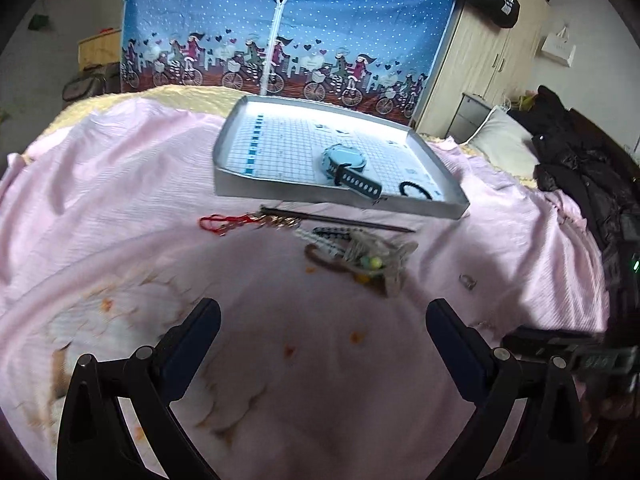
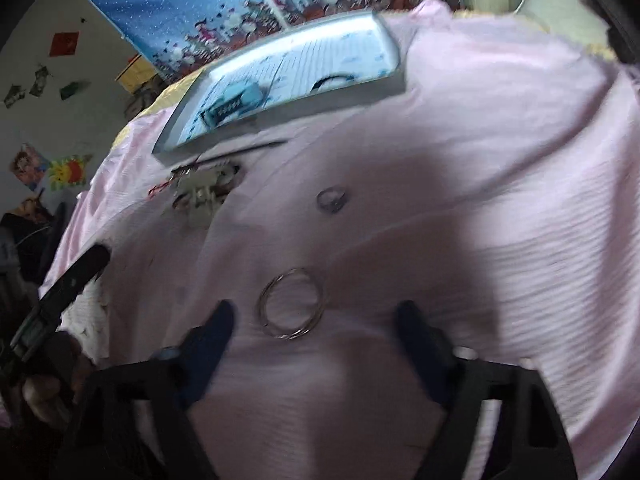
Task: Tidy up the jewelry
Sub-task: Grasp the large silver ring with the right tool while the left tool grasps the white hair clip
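Note:
A shallow grey tray [image 1: 424, 202] with a grid-printed floor lies on the pink bedsheet [image 1: 132, 184]; inside it are a blue watch [image 1: 345, 161] and a black beaded bracelet [image 1: 415, 189]. In front of the tray lie a dark hair stick [image 1: 340, 218], a red cord piece [image 1: 224, 224] and a tangled pile of jewelry [image 1: 356, 256]. A small ring [image 1: 467, 281] sits to the right. My left gripper [image 1: 322, 318] is open above bare sheet. In the right wrist view, thin silver bangles [image 2: 291, 303] lie just ahead of my open right gripper [image 2: 316, 318]. The small ring [image 2: 331, 200], pile [image 2: 202, 192] and tray [image 2: 394, 76] are farther off.
A blue fabric wardrobe [image 1: 280, 24] with a bicycle print stands behind the bed. Dark clothing [image 1: 580, 160] is heaped at the right edge, and a pillow [image 1: 500, 136] lies beside it. The other gripper's finger [image 2: 76, 276] shows at the left of the right wrist view.

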Demonstrator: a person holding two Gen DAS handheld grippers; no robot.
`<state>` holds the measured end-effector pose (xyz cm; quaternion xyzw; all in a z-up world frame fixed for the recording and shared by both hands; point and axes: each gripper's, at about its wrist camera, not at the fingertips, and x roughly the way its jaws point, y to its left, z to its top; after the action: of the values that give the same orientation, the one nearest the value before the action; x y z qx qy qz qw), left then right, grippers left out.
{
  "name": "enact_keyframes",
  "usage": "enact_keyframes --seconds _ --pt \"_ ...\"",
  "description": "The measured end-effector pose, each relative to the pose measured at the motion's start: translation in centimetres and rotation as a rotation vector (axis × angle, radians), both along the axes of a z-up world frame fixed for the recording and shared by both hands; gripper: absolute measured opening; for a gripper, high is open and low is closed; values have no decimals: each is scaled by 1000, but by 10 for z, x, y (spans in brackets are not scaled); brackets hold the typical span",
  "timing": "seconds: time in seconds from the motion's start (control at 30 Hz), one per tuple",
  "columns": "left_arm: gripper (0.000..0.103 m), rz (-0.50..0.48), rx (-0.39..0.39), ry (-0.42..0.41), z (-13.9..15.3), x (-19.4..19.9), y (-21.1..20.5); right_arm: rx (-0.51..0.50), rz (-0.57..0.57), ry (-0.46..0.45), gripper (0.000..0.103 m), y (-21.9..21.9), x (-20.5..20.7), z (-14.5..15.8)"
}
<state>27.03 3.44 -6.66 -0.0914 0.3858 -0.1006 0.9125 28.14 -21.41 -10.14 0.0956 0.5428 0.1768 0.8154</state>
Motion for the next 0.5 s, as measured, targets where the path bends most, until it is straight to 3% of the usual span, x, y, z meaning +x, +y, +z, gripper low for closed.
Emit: enact_keyframes --seconds 0.2,0.33,0.5 --pt "72 -66 -97 30 -4 18 -7 -72 66 -15 42 18 2 -5" --pt "69 -69 -160 58 -11 28 -8 -153 91 -22 28 25 8 -13" --pt "69 -67 -173 72 -15 36 -13 -272 138 -58 11 33 15 -20"
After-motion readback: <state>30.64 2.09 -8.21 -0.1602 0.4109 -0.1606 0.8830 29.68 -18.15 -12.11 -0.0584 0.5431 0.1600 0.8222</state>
